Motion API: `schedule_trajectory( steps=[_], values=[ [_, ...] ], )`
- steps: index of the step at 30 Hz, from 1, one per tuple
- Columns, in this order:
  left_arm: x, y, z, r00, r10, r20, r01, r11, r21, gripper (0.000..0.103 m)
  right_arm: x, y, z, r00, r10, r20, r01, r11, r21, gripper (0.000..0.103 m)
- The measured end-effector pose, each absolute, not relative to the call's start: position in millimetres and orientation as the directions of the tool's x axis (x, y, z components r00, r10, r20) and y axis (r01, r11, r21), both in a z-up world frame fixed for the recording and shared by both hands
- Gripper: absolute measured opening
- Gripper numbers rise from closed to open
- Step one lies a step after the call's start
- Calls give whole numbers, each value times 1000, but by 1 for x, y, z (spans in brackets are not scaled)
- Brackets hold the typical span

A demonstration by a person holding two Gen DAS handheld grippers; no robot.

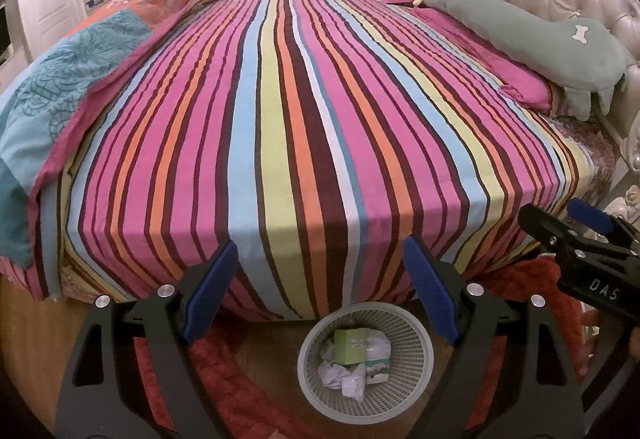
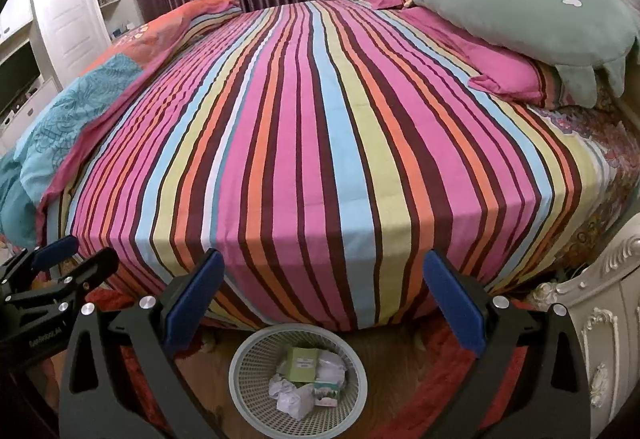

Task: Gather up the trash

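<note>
Item: trash, now lying inside the wastebasket (image 1: 424,379) on the floor at the foot side of the bed (image 1: 304,111), sitting at about 6 o'clock in both wrist views. Contents showing: several crumpled white paper wads (image 1: 344,375), a pale green carton (image 1: 352,345) lying on top toward 12 o'clock of the basket, and a smaller printed box (image 2: 327,395) toward 4 o'clock. Handling, as judged: the paper wads are looking very light, soft and springy, likely yielding under any pinch and best taken across the bulkiest fold; the cartons are appearing light, thin-walled and easily dented, best gripped across two flat opposite faces, not the corners. Nothing here is seeming heavy, slippery or breakable. The basket itself is a pale grey-white round plastic lattice, probably light and tippable if nudged at the rim. Left tool (image 1: 320,291): jaws standing wide, nothing between the blue pads, hanging above the basket. Right tool (image 2: 322,303): jaws likewise spread wide and carrying nothing, the basket just below. The striped bedspread is showing no loose litter; task judged nearly or fully done. A green plush pillow (image 1: 532,39) is resting at 2 o'clock.
</note>
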State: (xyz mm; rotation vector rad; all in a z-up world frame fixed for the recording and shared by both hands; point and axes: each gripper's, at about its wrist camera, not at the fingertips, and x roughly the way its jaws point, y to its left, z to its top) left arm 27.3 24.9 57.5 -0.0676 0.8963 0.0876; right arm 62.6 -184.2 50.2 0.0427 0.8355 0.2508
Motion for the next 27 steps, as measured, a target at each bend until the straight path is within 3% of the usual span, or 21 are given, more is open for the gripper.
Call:
schedule_trajectory(
  steps=[19, 27],
  values=[
    [31, 15, 58, 628, 77, -774, -95, 995, 22, 82, 65, -186, 49, 642, 231, -731, -199, 971, 132, 95],
    [31, 18, 61, 631, 56, -774, -103, 995, -12, 82, 66, -189, 53, 650, 232, -723, -200, 971, 132, 95]
  ],
)
